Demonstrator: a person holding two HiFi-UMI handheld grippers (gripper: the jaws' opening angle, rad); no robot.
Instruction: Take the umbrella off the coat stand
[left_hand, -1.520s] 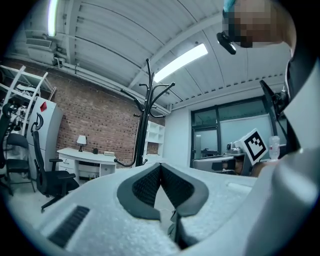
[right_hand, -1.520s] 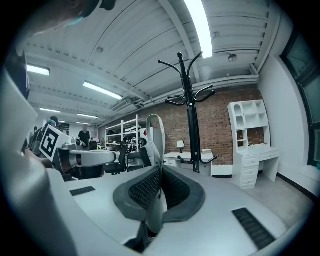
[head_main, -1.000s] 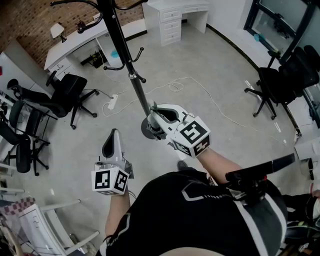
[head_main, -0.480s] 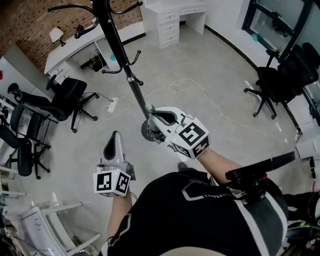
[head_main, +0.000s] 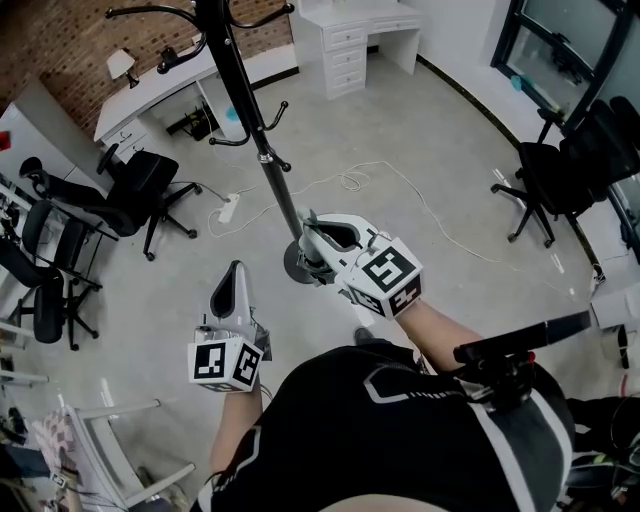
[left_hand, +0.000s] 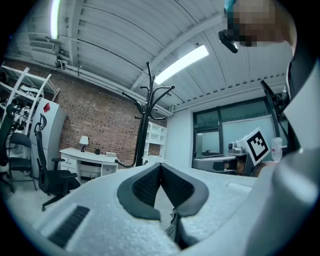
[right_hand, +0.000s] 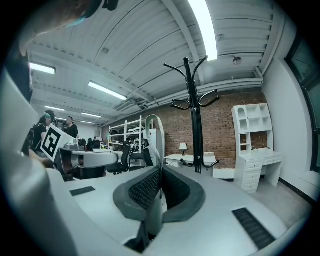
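Observation:
The black coat stand (head_main: 262, 150) rises from its round base on the grey floor, close in front of me; its hooked top (right_hand: 192, 107) shows bare in the right gripper view. My right gripper (head_main: 306, 226) hovers beside the pole, shut on a pale strap loop (right_hand: 156, 126) that arches up from between its pads (right_hand: 148, 186). What the strap belongs to is hidden below the gripper. My left gripper (head_main: 234, 270) is lower left of the stand, level, its jaws (left_hand: 160, 167) shut with nothing between them. The stand (left_hand: 148, 115) is ahead of it.
Black office chairs (head_main: 135, 190) crowd the left, and another chair (head_main: 570, 160) stands at the right by the windows. White desks and drawers (head_main: 340, 40) line the brick wall. A cable (head_main: 400, 180) and power strip (head_main: 227, 207) lie on the floor. A long black object (head_main: 520, 345) sticks out at my right side.
Both grippers keep their places and their jaws stay as they were; only the head view has shifted slightly.

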